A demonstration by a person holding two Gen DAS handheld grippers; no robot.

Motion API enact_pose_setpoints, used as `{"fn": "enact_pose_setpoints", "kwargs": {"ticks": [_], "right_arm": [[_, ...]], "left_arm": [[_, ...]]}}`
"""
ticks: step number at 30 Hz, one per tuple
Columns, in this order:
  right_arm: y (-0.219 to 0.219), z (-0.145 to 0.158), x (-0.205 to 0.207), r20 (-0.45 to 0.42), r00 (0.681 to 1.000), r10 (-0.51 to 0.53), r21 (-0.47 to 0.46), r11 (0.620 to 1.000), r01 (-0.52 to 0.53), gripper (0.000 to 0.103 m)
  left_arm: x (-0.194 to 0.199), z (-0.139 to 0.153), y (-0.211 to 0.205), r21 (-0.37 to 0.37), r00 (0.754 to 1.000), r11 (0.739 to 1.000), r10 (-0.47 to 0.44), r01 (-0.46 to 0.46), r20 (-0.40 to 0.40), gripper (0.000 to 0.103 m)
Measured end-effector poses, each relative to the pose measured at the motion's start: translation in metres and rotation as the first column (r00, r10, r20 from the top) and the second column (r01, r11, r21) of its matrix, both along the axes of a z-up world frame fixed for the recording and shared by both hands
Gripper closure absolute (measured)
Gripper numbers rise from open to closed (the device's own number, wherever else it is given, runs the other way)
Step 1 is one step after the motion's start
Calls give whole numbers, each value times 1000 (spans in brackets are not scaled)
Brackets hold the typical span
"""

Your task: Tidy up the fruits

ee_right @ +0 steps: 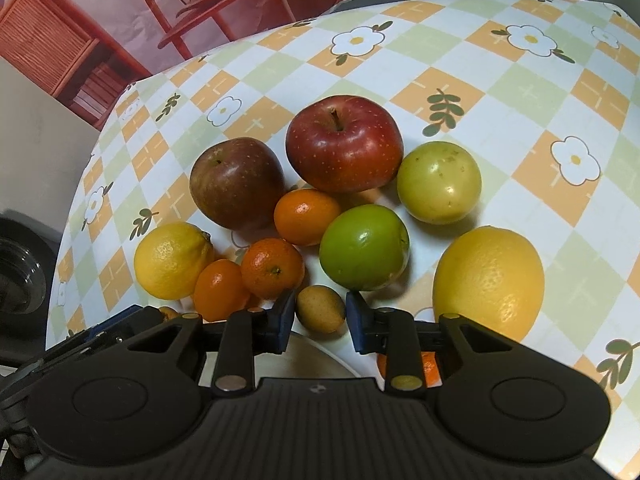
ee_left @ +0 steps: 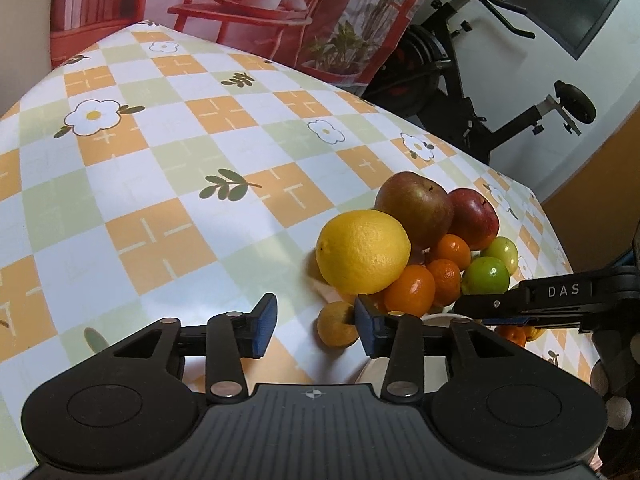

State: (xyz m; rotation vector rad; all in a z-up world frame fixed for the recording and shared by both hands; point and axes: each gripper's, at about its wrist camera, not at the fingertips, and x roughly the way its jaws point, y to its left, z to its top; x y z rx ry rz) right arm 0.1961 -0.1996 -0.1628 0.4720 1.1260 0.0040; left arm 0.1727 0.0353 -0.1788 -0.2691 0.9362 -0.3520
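left gripper [ee_left: 316, 326]: black ribbed body, blue pads, silver rivets | right gripper [ee_right: 316, 322]: same, "DAS" lettering

A checked flower-print cloth [ee_left: 168, 168] covers the worktop, a red furniture-print backdrop [ee_left: 280, 8] hangs behind, and a black exercise bike [ee_left: 472, 92] stands beside a pale wall [ee_left: 560, 80]

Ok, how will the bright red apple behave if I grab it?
Likely rigid and heavy: the red apple is among the biggest fruits. It sits stem-up, so it is unlikely to roll. Its glossy skin may slip.
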Motion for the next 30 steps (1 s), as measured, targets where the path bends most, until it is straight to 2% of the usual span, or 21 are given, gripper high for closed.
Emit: {"fn": "enact_pose_setpoints", "kwargs": {"ticks": [4,11,15,18,20,25,27,30], "right_arm": [[-1,0,-1,5,1000,0,4,1000,0,73],[-1,0,-2,9,1000,-4,14,1000,3,73],[-2,0,-3,12,1000,-4,17,1000,4,73],[-2,0,-3,11,1000,-4,18,1000,3,73],[-2,0,-3,12,1000,-3,19,1000,3,73],[-3,1,-4,16,1000,-8,31,999,7,73],[-4,1,-4,19,1000,-9,39,999,9,73],[-6,3,-7,26,1000,-10,43,999,9,73]], "left_arm": [[0,-2,-6,4,1000,1000,-21,21,-5,54],[1,-2,-9,15,999,999,-41,41,-1,59],[2,-3,-10,5,999,999,-41,41,-4,58],[3,-4,-12,9,999,999,-44,44,-1,60],[5,-6,-12,0,999,999,-46,46,-7,78],[5,-5,-5,-22,1000,1000,-10,10,-18,78],[5,-2,0,-53,1000,999,-6,5,-20,78],[3,6,1,-47,1000,999,-19,19,1,78]]}}
